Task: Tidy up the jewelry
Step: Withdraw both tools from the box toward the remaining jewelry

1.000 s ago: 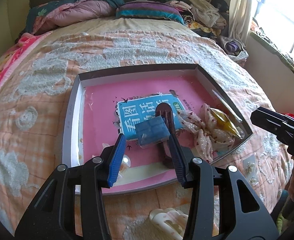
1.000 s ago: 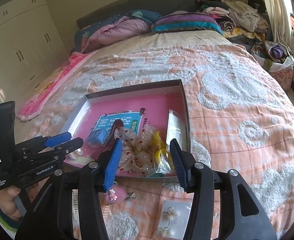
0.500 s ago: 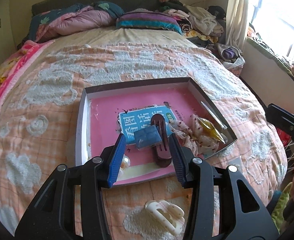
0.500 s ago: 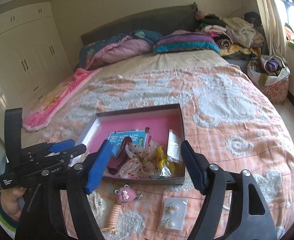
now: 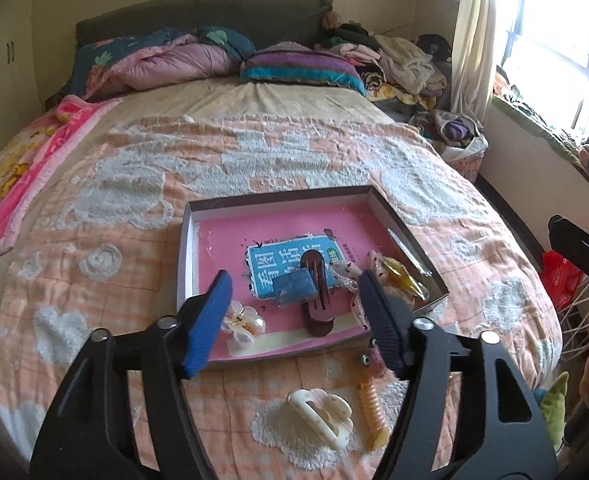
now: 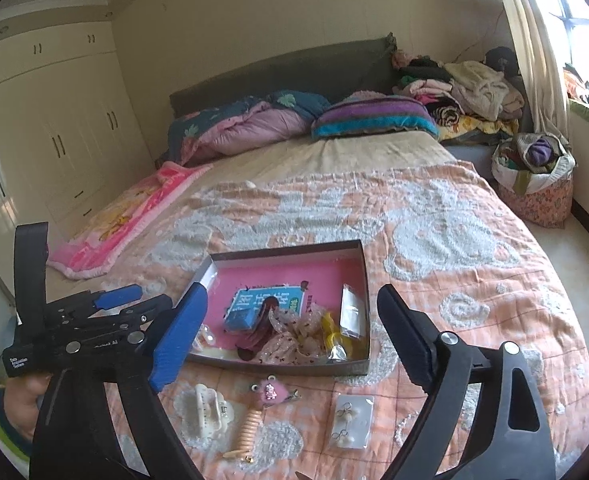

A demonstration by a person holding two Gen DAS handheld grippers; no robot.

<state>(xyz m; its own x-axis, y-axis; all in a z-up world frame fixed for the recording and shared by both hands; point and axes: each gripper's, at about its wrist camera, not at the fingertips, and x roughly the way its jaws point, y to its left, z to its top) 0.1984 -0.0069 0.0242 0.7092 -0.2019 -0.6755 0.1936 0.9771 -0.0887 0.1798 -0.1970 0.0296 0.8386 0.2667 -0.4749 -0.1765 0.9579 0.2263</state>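
A shallow pink-lined box lies on the bedspread. It holds a small blue case, a maroon hair clip, a pearl flower clip, a spotted bow and a yellow clip. In front of the box lie a cream claw clip, an orange spiral tie with a pink charm, and an earring card. My left gripper hovers over the box's near edge with its jaws opening and nothing between them. My right gripper hangs above the box, also opening and holding nothing.
Quilts and a striped pillow lie at the head of the bed, with piled clothes beside them. A pink blanket lies along the left side. A cloth bag stands on the floor at the right, and wardrobes line the left wall.
Both grippers have risen and drawn back from the box, and both sets of jaws have widened. The claw clip, the spiral tie and the earring card have come into fuller view.
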